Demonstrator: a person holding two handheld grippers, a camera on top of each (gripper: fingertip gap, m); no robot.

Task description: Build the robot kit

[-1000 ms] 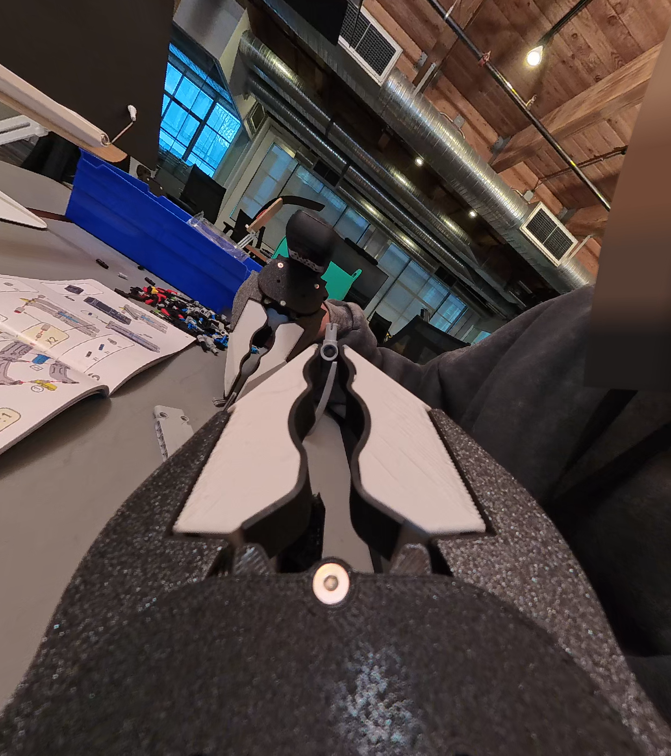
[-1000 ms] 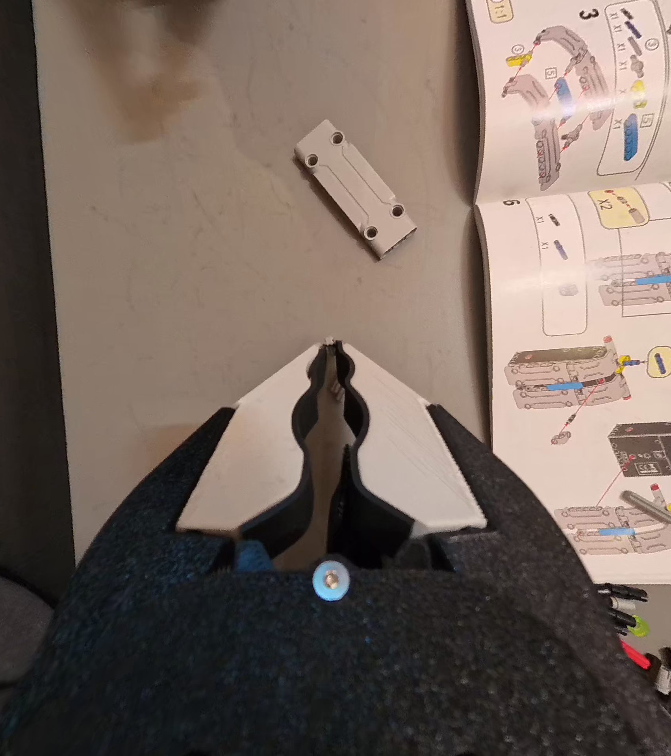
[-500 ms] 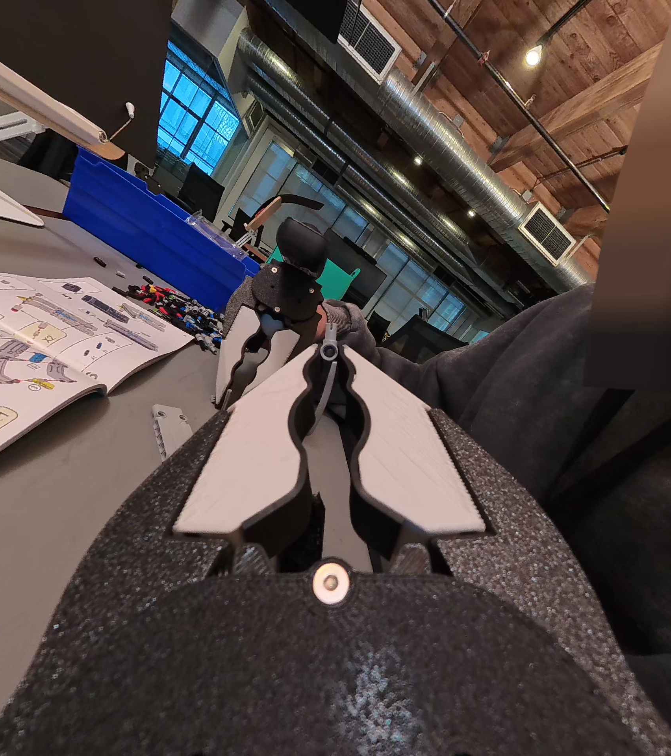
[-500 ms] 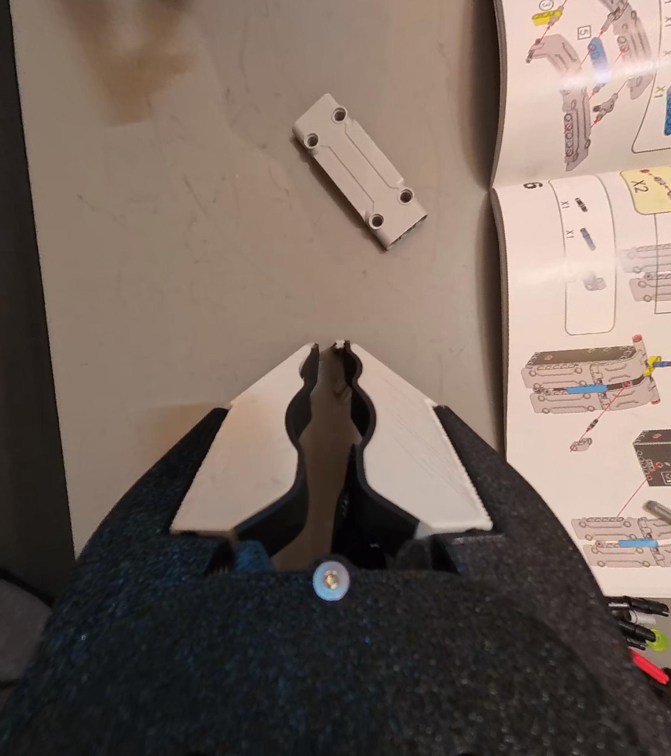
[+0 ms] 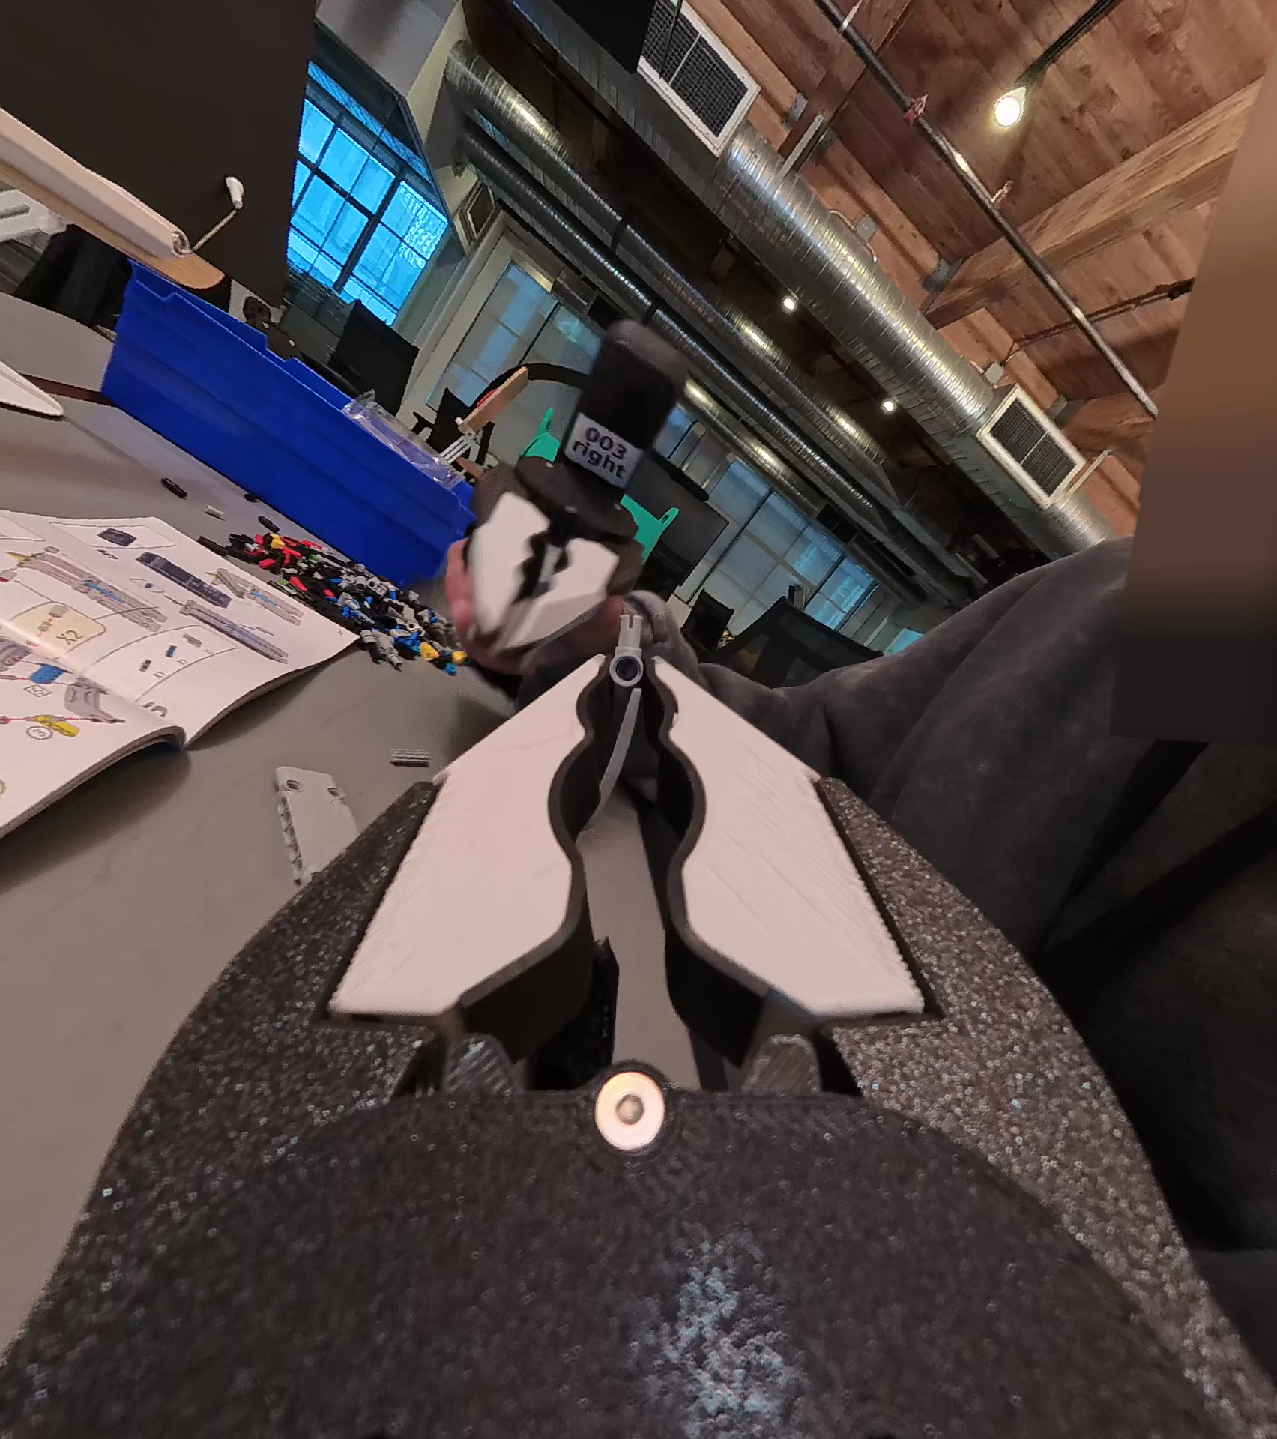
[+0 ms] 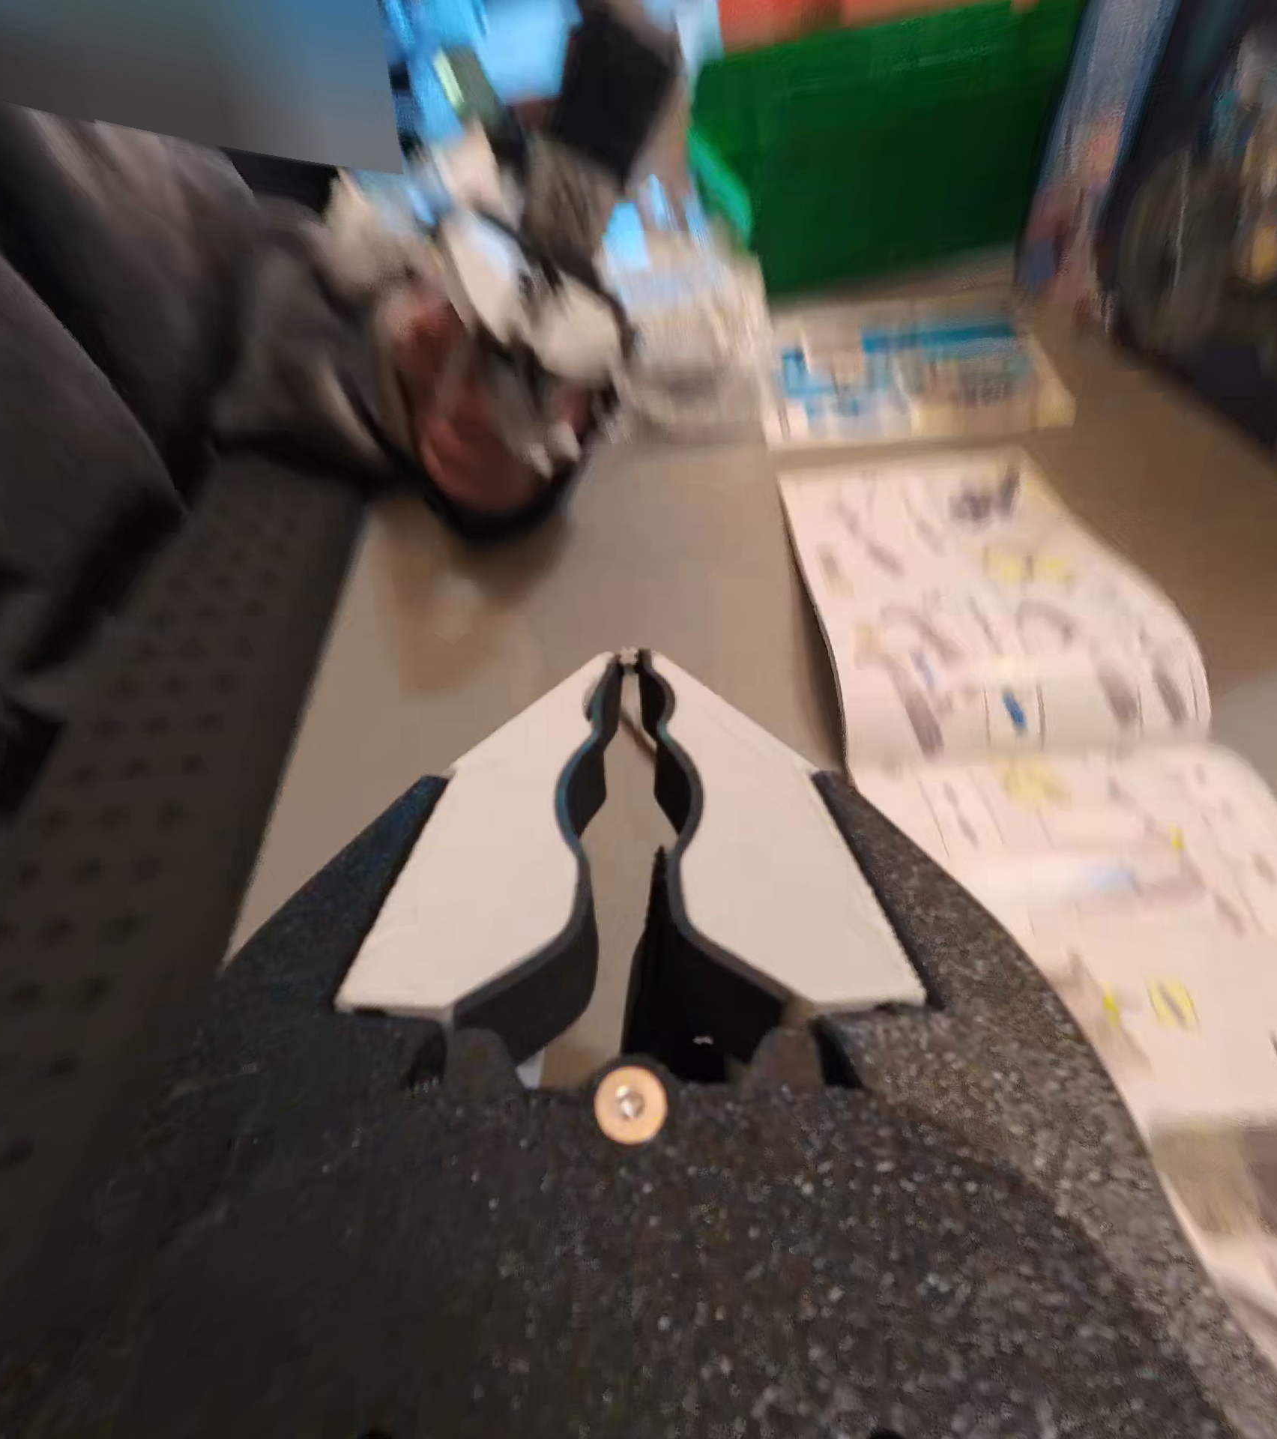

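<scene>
In the left wrist view my left gripper [image 5: 626, 668] is shut on a thin curved grey piece [image 5: 620, 740] whose ringed end with a small pin sticks out past the tips. My right gripper [image 5: 499, 623] hangs in the air just beyond it, tips angled down and toward the left one. In the blurred right wrist view my right gripper [image 6: 629, 658] has its tips together on a tiny pale piece [image 6: 629, 652]. The left gripper [image 6: 534, 311] and the hand [image 6: 480, 459] holding it show far ahead. A flat grey panel [image 5: 308, 818] lies on the table beside my left gripper.
An open instruction booklet [image 5: 75, 646] lies on the grey table [image 5: 75, 973]; it also shows in the right wrist view [image 6: 1009, 701]. A pile of small coloured parts [image 5: 355, 584] sits before a blue bin [image 5: 269, 436]. A small dark piece [image 5: 409, 755] lies near the panel. A person's dark sleeve [image 5: 1009, 740] is at right. The grippers' ends are close to 10 cm from one another.
My right gripper opened slightly, closed again, then rose from the table and swung up from looking down at the grey panel to face the left gripper. The left gripper stayed put.
</scene>
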